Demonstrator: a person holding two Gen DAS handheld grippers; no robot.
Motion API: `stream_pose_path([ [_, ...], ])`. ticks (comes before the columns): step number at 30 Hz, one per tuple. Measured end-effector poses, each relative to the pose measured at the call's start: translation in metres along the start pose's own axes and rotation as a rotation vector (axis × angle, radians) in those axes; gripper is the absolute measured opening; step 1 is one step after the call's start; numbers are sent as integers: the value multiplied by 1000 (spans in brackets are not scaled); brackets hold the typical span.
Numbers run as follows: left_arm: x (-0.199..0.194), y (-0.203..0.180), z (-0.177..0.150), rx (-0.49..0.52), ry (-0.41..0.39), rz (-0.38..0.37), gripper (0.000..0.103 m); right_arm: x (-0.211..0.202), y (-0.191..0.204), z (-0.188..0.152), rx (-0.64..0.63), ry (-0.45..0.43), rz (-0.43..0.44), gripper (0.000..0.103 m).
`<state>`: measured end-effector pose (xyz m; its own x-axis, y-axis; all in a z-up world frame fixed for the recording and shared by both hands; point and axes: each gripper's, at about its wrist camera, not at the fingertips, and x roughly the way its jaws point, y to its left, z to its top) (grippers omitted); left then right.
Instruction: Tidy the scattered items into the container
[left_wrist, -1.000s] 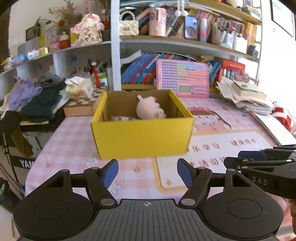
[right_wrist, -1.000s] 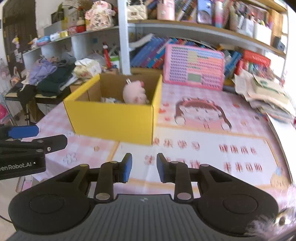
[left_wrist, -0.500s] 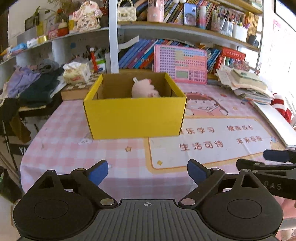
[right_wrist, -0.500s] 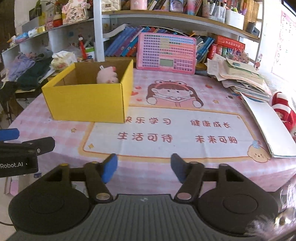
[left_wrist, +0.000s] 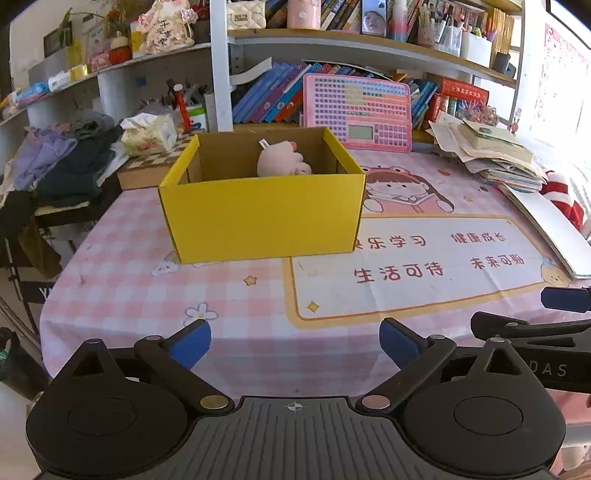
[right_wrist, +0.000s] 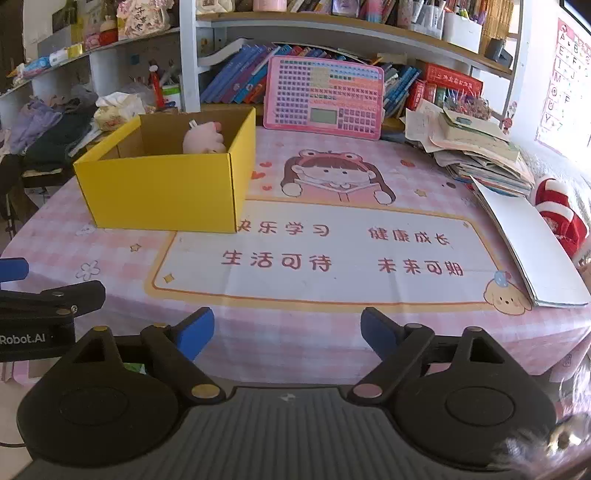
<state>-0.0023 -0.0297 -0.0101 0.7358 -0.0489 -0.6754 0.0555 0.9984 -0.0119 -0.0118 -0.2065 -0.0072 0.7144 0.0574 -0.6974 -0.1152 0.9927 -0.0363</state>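
Two grippers hang low over the near edge of a table (left_wrist: 122, 288) with a pink checked cloth. The left gripper (left_wrist: 294, 341) fills the bottom of the left wrist view. Its blue fingertips (left_wrist: 190, 341) stand far apart, and its jaws have just been opening. Nothing is between them, only the cloth below. The right gripper (right_wrist: 287, 330) fills the bottom of the right wrist view. Its blue fingertips (right_wrist: 376, 332) also stand wide, and its jaws have just been opening too. They hold nothing.

A yellow box (left_wrist: 264, 218) sits on the table, a bit left of the middle in the left wrist view. In the right wrist view the same box (right_wrist: 159, 192) is in the upper left part. The box is open on top and brown inside. A pink soft toy (left_wrist: 280, 164) lies inside it, near the back wall, and its top peeks over the front wall. Both grippers are well apart from the box.

A big picture mat (right_wrist: 325, 251) with a cartoon girl and red writing lies on the cloth, right of the box. A pink keyboard toy (left_wrist: 356, 110) leans up against the shelf behind the box. A messy stack of papers (right_wrist: 476, 147) sits at the right. A heap of clothes (left_wrist: 62, 162) lies at the left edge.
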Motion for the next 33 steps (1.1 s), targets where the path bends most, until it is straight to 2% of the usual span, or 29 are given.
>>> stream_pose_path([
  [8, 0, -3, -1, 7, 12, 5, 103, 2, -1, -4, 6, 20, -3, 97],
  [33, 0, 2, -3, -7, 30, -7, 103, -1, 5, -3, -4, 20, -1, 98],
])
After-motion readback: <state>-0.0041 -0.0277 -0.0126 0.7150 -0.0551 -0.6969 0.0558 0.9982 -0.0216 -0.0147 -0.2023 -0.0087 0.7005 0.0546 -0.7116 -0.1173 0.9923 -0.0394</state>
